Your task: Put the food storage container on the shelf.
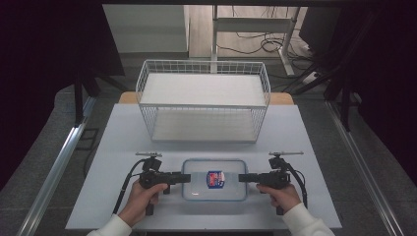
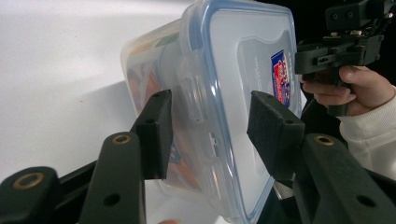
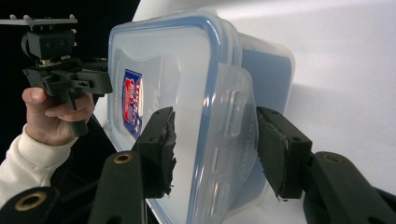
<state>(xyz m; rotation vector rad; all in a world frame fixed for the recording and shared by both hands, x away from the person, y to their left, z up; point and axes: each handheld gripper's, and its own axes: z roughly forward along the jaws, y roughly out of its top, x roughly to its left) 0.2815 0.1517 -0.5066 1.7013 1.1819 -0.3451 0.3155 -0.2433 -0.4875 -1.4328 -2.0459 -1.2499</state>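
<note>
Looks down on a white surface (image 1: 295, 128) with a clear plastic box (image 1: 231, 189) lying flat on it, near the front edge. Has a lid with a blue rim and a small red and blue sticker (image 1: 215, 178) in the middle of the lid. Stands just in front of a white wire basket (image 1: 204, 104), apart from it, not touching.

At the left end of the box: the left hand-held gripper (image 1: 187, 178), held level in the left hand (image 1: 145, 194), pointing in at the box. Seen up close in the left gripper view, with one black pad on the lid and the other pad on the underside of the box. Clamped on the box end, right beside the lid clip (image 2: 191, 98).

At the right end of the box: the right hand-held gripper (image 1: 242, 178), held level in the right hand (image 1: 282, 194), pointing back toward the left one. Seen up close in the right gripper view, with the box end between the two pads, one over the lid and one under the box. Very close on both sides, but cannot tell if the pads press on it.

White sleeves on both arms, coming in from the bottom of the high view.
</note>
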